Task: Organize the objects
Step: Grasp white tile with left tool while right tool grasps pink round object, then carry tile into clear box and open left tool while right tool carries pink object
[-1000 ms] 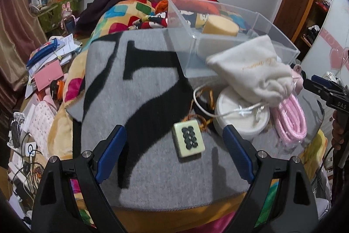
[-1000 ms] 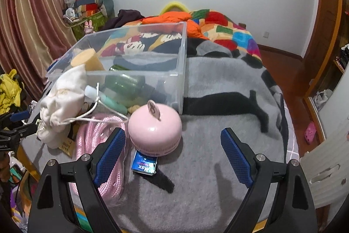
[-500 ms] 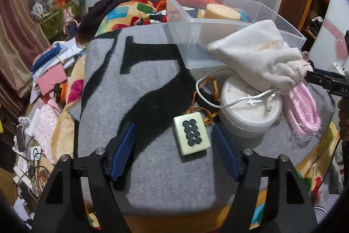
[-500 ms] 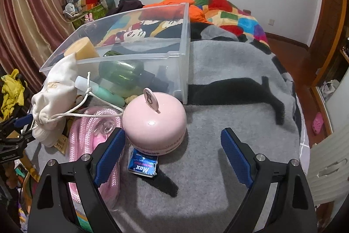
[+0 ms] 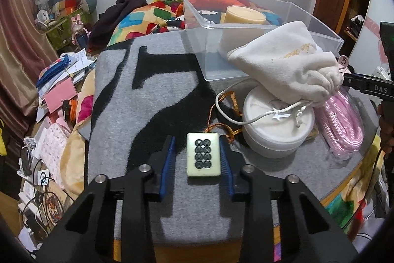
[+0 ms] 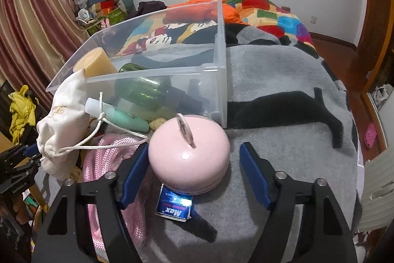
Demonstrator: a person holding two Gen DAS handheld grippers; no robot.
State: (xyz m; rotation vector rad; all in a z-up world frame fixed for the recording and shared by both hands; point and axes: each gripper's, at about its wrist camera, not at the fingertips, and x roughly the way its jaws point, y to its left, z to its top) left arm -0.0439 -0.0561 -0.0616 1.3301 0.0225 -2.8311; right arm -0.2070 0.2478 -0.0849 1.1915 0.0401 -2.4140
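On the grey and black blanket [image 5: 152, 100] lies a cream mahjong tile [image 5: 203, 154], between the fingers of my left gripper [image 5: 196, 142]. Its jaws are closing: the right pad meets the tile's edge and the left pad stands a small gap away. My right gripper [image 6: 194, 147] straddles a pink round case [image 6: 189, 154]. Its jaws are closing too, the left pad close beside the case and the right pad still apart. A clear plastic bin [image 5: 270, 26] [image 6: 160, 75] stands behind, holding a yellow cylinder [image 5: 243, 14] and a green bottle [image 6: 140, 90].
A white drawstring pouch [image 5: 285, 65] leans on a white round jar [image 5: 275, 134], beside a pink rope coil [image 5: 342, 125]. A blue battery pack [image 6: 174, 205] lies under the case's near edge; a mint tube [image 6: 123, 118] rests by the bin. Clutter covers the floor at the left.
Both grippers' jaws have narrowed, the left around the mahjong tile, the right around the pink case. The right gripper has come lower and closer to the case.
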